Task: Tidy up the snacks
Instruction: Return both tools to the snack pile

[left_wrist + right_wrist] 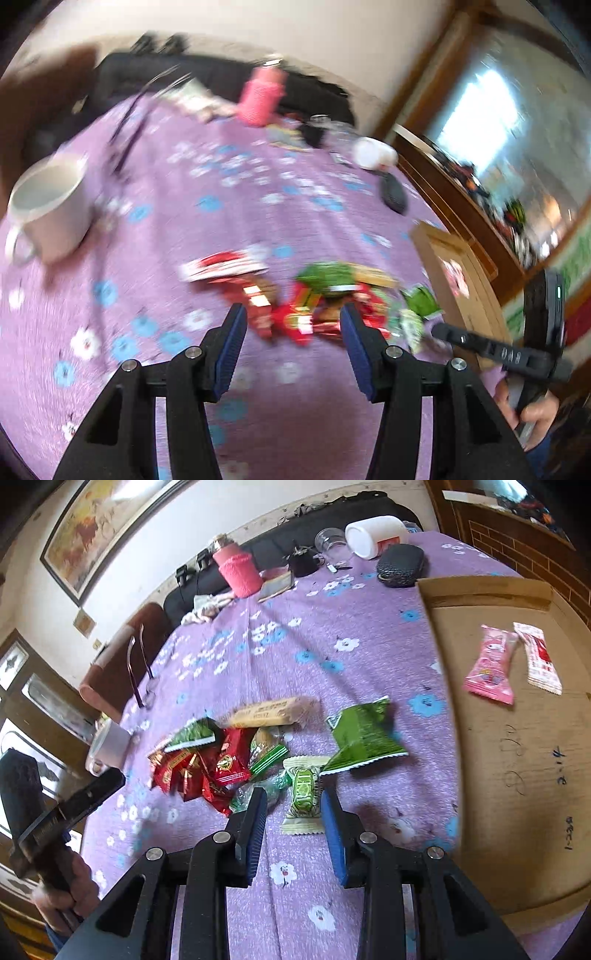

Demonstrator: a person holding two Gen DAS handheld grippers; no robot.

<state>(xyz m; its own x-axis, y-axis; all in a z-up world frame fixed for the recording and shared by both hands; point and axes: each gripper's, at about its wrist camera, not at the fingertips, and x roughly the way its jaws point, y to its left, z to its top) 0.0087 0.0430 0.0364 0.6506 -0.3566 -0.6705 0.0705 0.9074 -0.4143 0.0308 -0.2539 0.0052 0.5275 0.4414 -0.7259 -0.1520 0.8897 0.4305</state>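
My right gripper [293, 799] hangs low over the purple flowered tablecloth [295, 642] with its jaws apart, and a pale green-and-cream candy wrapper [303, 794] lies flat between my fingertips; I cannot tell whether the blue pads touch it. Just left of it sits the heap of snacks: red foil packets [207, 771], a green-striped packet [267, 755] and, behind them, a long tan bar [273, 710]. A larger green packet [360, 734] lies apart to the right. Further right is the cardboard box [517, 757], with a pink packet [489, 664] and a white-and-red one [539, 657] lying side by side on its floor. My left gripper [293, 319] is also spread wide and holds nothing, poised above the near edge of the snack pile [295, 306]; that view is badly blurred. A white mug [51, 210] stands well off to its left on the cloth.
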